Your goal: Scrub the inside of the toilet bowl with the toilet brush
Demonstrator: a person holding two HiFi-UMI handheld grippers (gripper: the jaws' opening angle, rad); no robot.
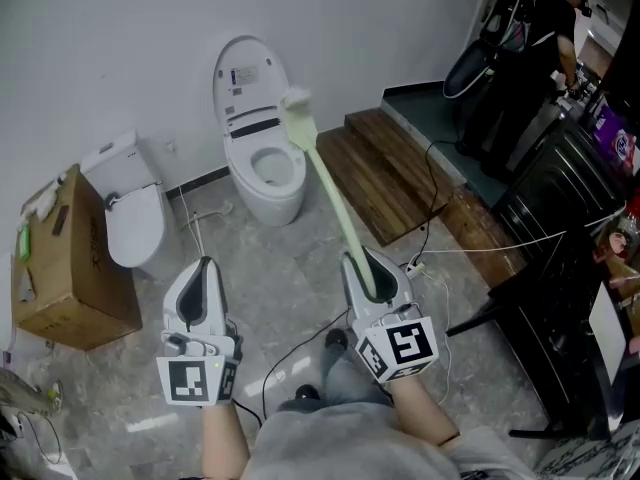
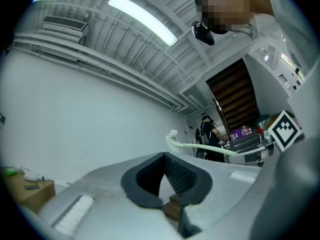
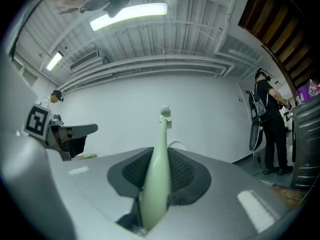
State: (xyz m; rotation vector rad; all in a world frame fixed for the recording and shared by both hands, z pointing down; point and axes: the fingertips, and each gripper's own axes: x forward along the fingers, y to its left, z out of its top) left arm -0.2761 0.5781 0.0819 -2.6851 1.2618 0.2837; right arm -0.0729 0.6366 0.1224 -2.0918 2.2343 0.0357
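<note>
A white toilet [image 1: 264,166] with its lid up stands against the far wall, its bowl open. My right gripper [image 1: 372,271] is shut on the pale green toilet brush [image 1: 327,192], whose handle [image 3: 156,176] runs up between the jaws. The brush head [image 1: 296,103] hovers in the air above the bowl's right rim, well off the floor. My left gripper [image 1: 203,277] hangs to the left of the right one, shut with nothing in it. In the left gripper view the brush [image 2: 200,147] shows sideways past the jaws.
A second toilet [image 1: 133,213] with its lid down and a cardboard box [image 1: 60,268] stand at left. Wooden steps [image 1: 390,163] rise right of the toilet. Cables [image 1: 445,253] cross the floor beside black furniture [image 1: 560,298]. A person [image 1: 535,48] stands at the far right.
</note>
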